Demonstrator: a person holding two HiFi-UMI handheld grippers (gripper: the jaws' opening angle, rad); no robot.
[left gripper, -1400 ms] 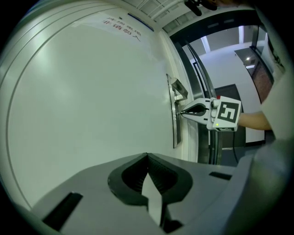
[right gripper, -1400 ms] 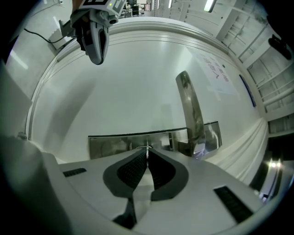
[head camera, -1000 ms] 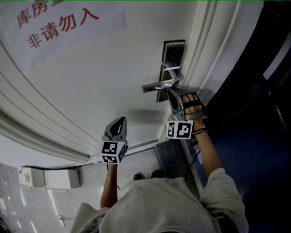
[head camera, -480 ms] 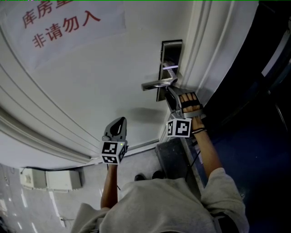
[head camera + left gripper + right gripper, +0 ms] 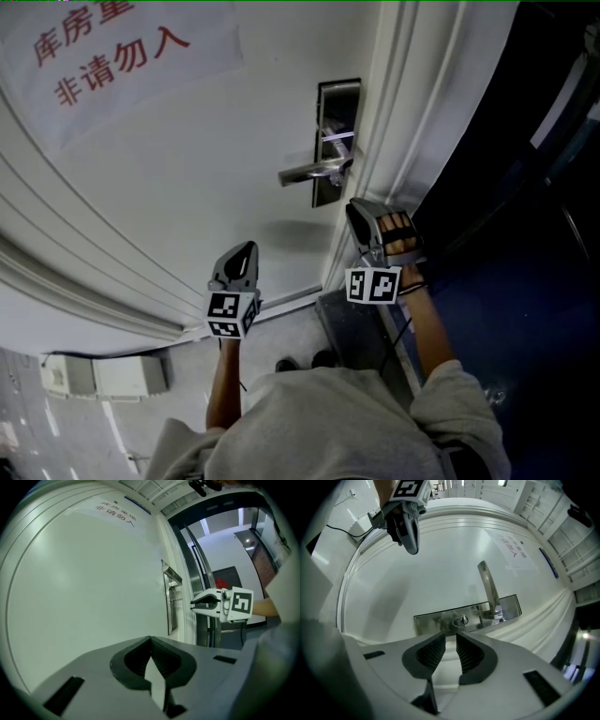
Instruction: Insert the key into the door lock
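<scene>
**A:** Fingers?
**B:** Left gripper: together, empty. Right gripper: a narrow gap, just been closing, nothing between.
**A:** Key?
**B:** The key looks seated in the door lock. Insertion seems done.
**A:** Beyond?
**B:** White door, taped notice, hallway past the frame.

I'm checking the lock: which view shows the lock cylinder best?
Right gripper view: the lock cylinder faces the camera, close and unobstructed. The head view shows only its plate obliquely; the left gripper view shows that edge-on.
</scene>
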